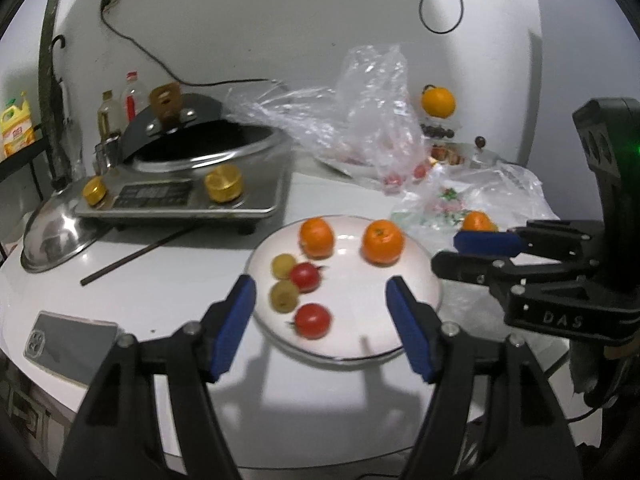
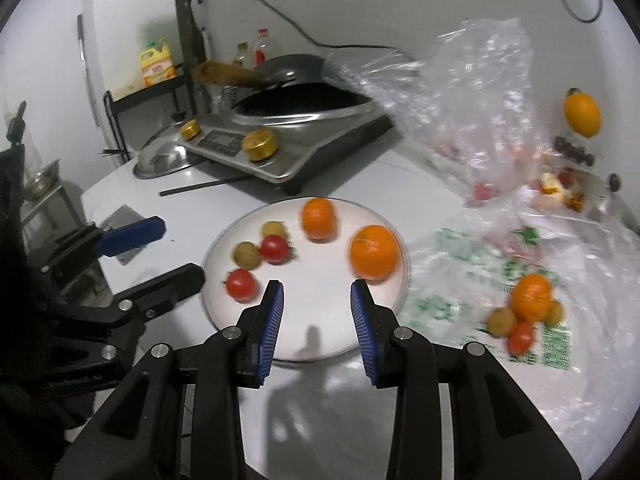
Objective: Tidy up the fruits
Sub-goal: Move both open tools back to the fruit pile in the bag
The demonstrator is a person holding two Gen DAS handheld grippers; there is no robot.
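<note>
- Plate (image 2: 384, 216) sits right ahead of my fingers, with two oranges (image 2: 374, 252) at the back and tomatoes (image 2: 241, 285) on its left.
- Cooker (image 2: 288, 148) is behind it, to the left.
- Right of the plate there's a bag (image 2: 472, 276) with more fruit (image 2: 530, 296) on top.
- Phone (image 1: 72, 344) is way off to the left.

text: "DAS" in raised letters | on: black body of the right gripper (image 1: 476, 258), left wrist view | other: yellow bottle (image 2: 157, 65) label red, print blurred; printed plastic bag (image 2: 500, 280) green marks, unreadable
</note>
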